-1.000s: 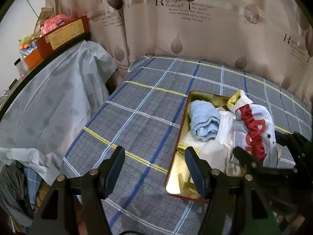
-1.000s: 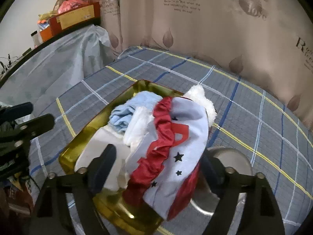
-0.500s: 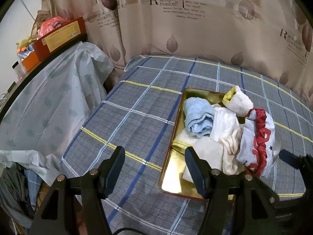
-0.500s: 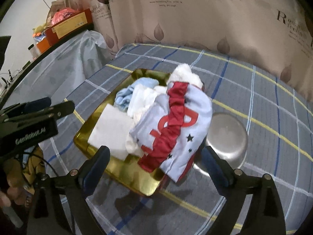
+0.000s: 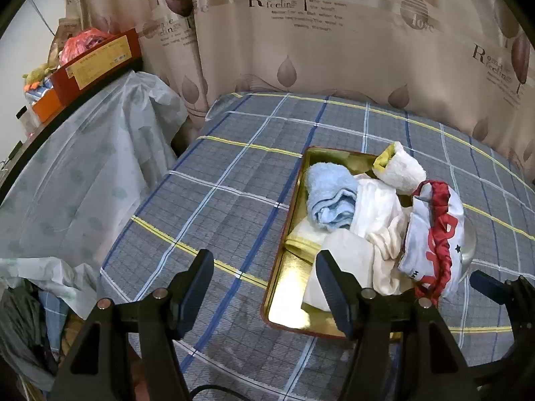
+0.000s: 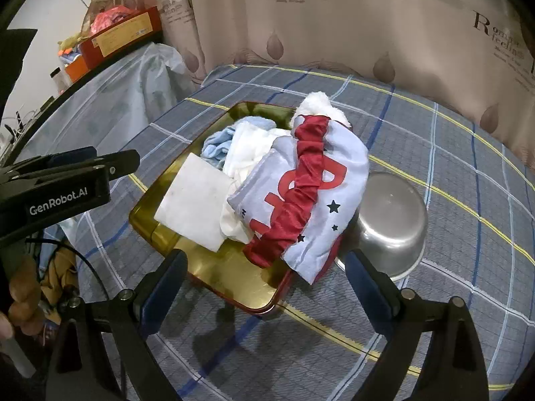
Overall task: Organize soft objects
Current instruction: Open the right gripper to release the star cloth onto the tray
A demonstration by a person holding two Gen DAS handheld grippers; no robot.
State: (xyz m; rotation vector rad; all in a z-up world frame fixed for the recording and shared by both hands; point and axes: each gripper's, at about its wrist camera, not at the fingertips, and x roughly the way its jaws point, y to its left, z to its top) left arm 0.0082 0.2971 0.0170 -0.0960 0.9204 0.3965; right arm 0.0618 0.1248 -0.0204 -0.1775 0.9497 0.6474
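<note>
Right wrist view: my right claw [image 6: 264, 280] has just been opening, empty; the pouch [image 6: 301, 193] rests on the tray [image 6: 230, 280], my left claw [image 5: 264, 287] open too.

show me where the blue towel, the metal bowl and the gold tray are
blue towel [image 5: 331, 200], left wrist view, on its rolled middle.
metal bowl [image 6: 391, 217], right wrist view, on its upturned side wall.
gold tray [image 6: 220, 274], right wrist view, on its bare near floor.
</note>
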